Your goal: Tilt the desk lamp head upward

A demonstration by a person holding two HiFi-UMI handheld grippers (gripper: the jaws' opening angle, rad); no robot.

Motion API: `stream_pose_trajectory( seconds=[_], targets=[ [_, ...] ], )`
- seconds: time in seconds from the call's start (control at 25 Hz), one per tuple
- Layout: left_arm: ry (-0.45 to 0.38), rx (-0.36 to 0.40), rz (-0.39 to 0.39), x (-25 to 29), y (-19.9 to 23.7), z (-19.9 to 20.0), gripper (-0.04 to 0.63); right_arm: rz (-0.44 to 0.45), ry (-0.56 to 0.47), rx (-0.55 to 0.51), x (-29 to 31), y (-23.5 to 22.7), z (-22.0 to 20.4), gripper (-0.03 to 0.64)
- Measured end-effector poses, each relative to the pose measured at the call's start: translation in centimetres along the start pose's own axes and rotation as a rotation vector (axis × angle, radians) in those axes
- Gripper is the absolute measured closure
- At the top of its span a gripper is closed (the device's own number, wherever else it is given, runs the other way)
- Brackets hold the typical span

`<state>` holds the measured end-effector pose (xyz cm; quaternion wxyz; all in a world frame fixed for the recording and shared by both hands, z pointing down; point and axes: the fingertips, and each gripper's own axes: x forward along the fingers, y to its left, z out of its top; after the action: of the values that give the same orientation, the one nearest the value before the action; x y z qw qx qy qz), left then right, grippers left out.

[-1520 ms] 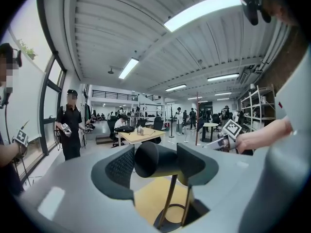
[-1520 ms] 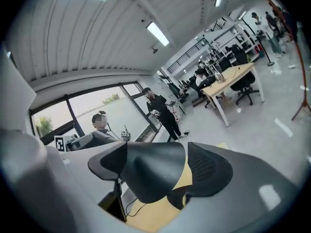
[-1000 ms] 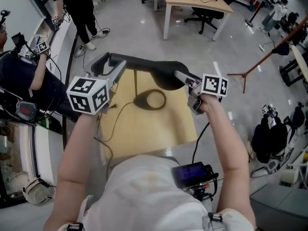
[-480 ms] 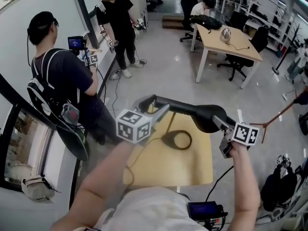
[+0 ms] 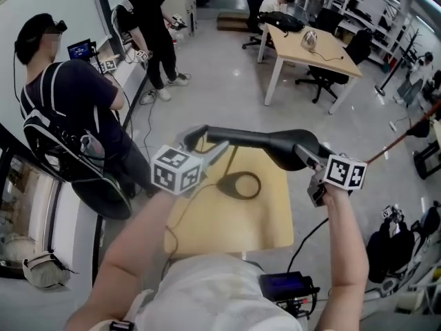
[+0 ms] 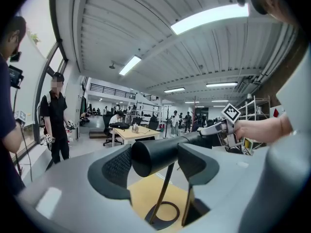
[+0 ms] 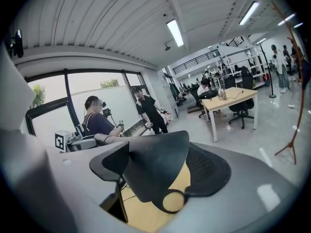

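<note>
The lamp (image 5: 241,138) stands on a small yellow table (image 5: 269,223), its ring base (image 5: 238,185) flat on the top and a thin stem (image 6: 163,193) rising from the ring to a long black bar that lies roughly level above the table. The left gripper (image 6: 153,161) has its jaws pressed on either side of the bar's round, blunt end, which fills the gap between them. The right gripper (image 7: 155,174) clamps the lamp head (image 5: 286,145), the wide flared shade at the bar's other end, with one jaw on each side of it. Both are held high, near the table's far edge. To the left a person with a backpack (image 5: 69,109) stands by the window. A desk (image 5: 310,50) stands farther back on the floor.
</note>
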<state>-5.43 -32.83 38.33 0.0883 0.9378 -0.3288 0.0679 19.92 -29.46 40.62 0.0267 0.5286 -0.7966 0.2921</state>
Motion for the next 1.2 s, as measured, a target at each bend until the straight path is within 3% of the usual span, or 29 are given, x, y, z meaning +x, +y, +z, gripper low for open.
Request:
stream_pose_trajectory(
  seconds=[0.16, 0.68, 1.2],
  targets=[
    [-0.02, -0.016, 0.012, -0.7, 1.4, 0.4, 0.313, -0.028, -0.003, -0.095, 0.8, 1.3, 2.1, 0.242],
    [0.009, -0.025, -0.006, 3.1, -0.3, 0.0, 0.307, -0.103, 0.01, -0.208, -0.9, 0.4, 5.7, 0.242],
    [0.045, -0.044, -0.037, 4.3, -0.9, -2.6, 0.305, -0.147, 0.009, -0.298, -1.8, 0.3, 6.3, 0.247]
  ],
)
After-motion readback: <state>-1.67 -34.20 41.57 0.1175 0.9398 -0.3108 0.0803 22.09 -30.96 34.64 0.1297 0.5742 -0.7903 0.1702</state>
